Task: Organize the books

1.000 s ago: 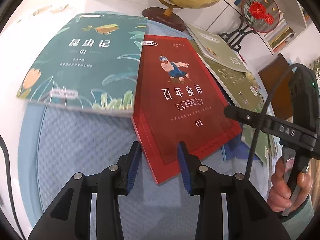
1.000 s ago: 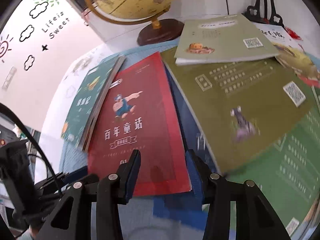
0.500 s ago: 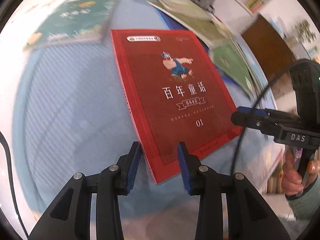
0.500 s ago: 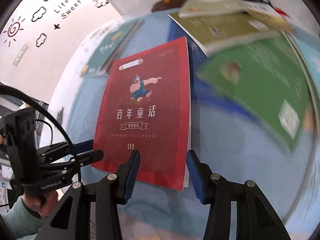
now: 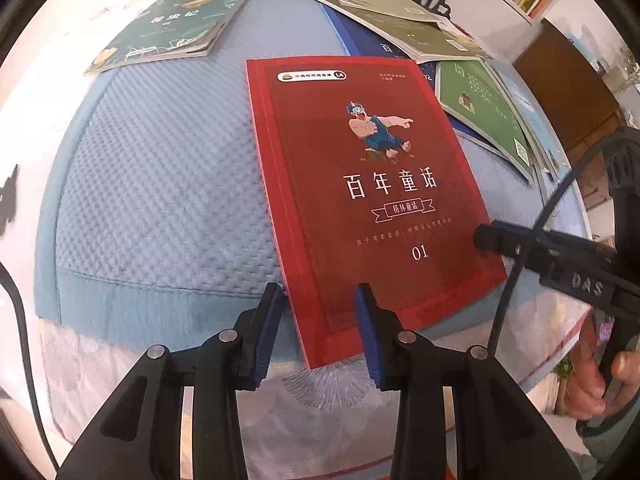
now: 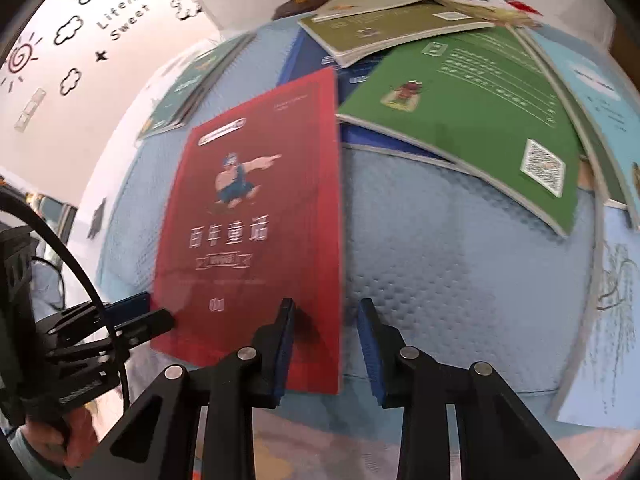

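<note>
A red book with a cartoon figure lies on the quilted blue mat, its near end over the mat's front edge. My left gripper is shut on the book's near left corner, one pad on the cover and one beside the spine. From the right wrist view that left gripper pinches the red book from the left. My right gripper has its jaws closing on the near right corner, the left pad on the cover. In the left wrist view the right gripper meets the book's right edge.
A teal book lies at the mat's far left. An overlapping pile of olive, green and blue books covers the far right; the green book is nearest. A globe's base stands behind. A hand holds the right gripper.
The red book has come away from the teal book and the pile, toward the mat's near edge, together with both grippers. The right gripper's jaws have narrowed on it.
</note>
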### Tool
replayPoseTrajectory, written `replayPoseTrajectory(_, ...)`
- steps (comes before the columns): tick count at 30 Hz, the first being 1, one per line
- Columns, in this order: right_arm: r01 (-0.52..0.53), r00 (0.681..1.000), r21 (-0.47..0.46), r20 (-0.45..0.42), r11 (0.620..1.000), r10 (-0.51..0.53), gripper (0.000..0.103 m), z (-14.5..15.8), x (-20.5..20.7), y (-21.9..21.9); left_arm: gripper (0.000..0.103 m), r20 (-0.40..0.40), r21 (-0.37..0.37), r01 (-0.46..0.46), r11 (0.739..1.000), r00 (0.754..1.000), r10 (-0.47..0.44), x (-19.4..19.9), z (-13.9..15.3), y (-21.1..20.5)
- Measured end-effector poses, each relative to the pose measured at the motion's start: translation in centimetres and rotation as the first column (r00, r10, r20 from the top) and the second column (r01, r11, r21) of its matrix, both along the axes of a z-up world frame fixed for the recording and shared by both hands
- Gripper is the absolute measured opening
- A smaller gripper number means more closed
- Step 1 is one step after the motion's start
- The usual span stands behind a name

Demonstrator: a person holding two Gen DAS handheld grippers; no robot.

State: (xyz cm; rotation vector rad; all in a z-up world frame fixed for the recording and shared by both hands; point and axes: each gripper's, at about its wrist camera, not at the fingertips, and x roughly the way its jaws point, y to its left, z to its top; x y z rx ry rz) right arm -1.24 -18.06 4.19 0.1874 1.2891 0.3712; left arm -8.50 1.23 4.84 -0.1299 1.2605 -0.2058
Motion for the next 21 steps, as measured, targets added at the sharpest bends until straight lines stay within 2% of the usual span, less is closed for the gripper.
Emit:
replayPoseTrajectory(4,-0.029,1.0,-0.006,0.008,1.0,0.029,0.032,-0.2,-0.6,0.5,0.034,0.006,-0.03,-0.036,0.999,0.999,0.036,-0.2,0.0,0.1)
replayPoseTrajectory(6,-0.022,1.0,0.021,0.001,1.0,0.022,0.032,-0.4,-0.5,0.1,0.034,0.01,-0.108,-0.055,0.993,0.998,0.056,-0.6,0.7,0.8)
replayPoseTrajectory(7,-0.012,1.0,0.045,-0.007,0.999,0.013,0.032,-0.5,-0.4,-0.3,0.034,0.025,-0.173,-0.063,0.983,0.997,0.068,-1.1,1.4,1.5)
replayPoseTrajectory(9,0.009,1.0,0.108,-0.027,0.994,-0.006,0.032,-0.8,-0.3,-1.5,0.034,0.071,-0.332,-0.06,0.941,0.994,0.088,-2.0,3.3,2.8)
replayPoseTrajectory(11,0.028,0.999,0.165,-0.047,0.986,-0.021,0.032,-1.1,-0.2,-2.3,0.034,0.089,-0.435,-0.052,0.899,0.991,0.101,-2.5,4.5,3.2)
replayPoseTrajectory(12,0.032,0.998,0.177,-0.051,0.984,-0.024,0.032,-1.1,-0.3,-2.5,0.034,0.092,-0.437,-0.055,0.898,0.99,0.105,-2.5,4.4,3.1)
replayPoseTrajectory(16,0.023,0.999,0.177,-0.044,0.984,-0.015,0.032,-1.0,-0.5,-2.8,0.033,0.07,-0.306,-0.102,0.947,0.989,0.129,-1.5,2.2,2.1)
replayPoseTrajectory(17,0.02,0.999,0.176,-0.041,0.984,-0.013,0.032,-1.0,-0.6,-2.8,0.033,0.056,-0.302,-0.119,0.946,0.988,0.142,-1.3,1.5,2.2)
replayPoseTrajectory(18,0.018,0.999,0.177,-0.04,0.984,-0.011,0.032,-1.0,-0.6,-2.7,0.032,0.042,-0.326,-0.128,0.937,0.988,0.15,-1.6,1.2,2.7)
replayPoseTrajectory(20,0.018,0.999,0.186,-0.041,0.982,-0.011,0.031,-1.0,-0.8,-2.9,0.032,0.014,-0.422,-0.139,0.896,0.987,0.16,-1.4,0.7,2.9)
replayPoseTrajectory(21,0.021,0.999,0.193,-0.042,0.981,-0.013,0.031,-1.1,-0.7,-2.9,0.032,0.011,-0.441,-0.135,0.887,0.988,0.156,-1.5,0.7,2.8)
